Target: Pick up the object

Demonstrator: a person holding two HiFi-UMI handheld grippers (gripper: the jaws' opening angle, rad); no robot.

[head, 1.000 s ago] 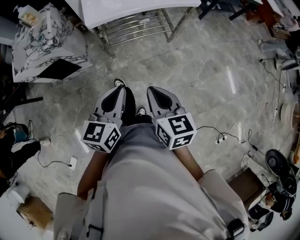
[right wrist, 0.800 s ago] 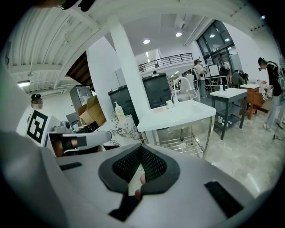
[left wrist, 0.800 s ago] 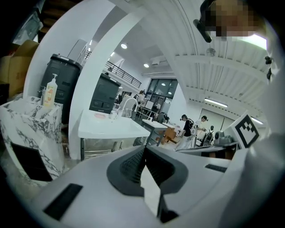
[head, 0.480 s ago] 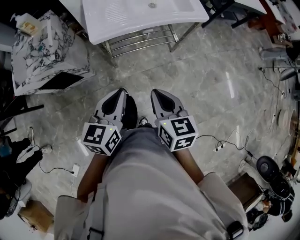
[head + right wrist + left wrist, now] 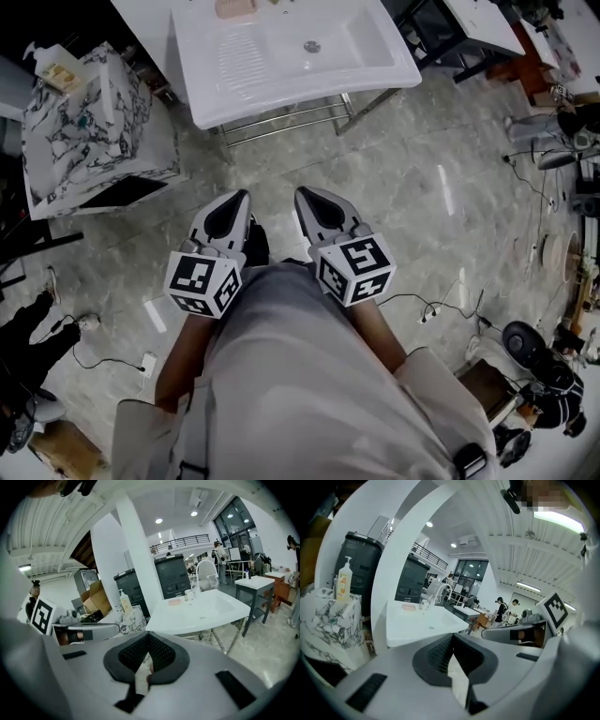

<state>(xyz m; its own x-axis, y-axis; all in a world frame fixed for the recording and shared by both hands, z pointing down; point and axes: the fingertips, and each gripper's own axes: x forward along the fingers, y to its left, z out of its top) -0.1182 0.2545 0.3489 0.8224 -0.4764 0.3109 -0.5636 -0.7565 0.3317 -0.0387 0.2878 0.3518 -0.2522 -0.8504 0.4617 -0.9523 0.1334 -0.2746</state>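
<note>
A white washbasin on a metal frame stands ahead of me. On its far rim lies a small pink object, which also shows in the left gripper view and the right gripper view. A cup stands beside it by the tap. My left gripper and right gripper are held side by side close to the person's body, above the floor and well short of the basin. Both are shut with nothing between the jaws.
A marble-patterned cabinet with a pump bottle on top stands left of the basin. A dark table is at the right. Cables trail over the tiled floor, with gear at the right edge. People stand far off.
The view has advanced toward the basin, which now shows almost whole with the pink object on it. Both grippers keep their place by the body and stay shut.
</note>
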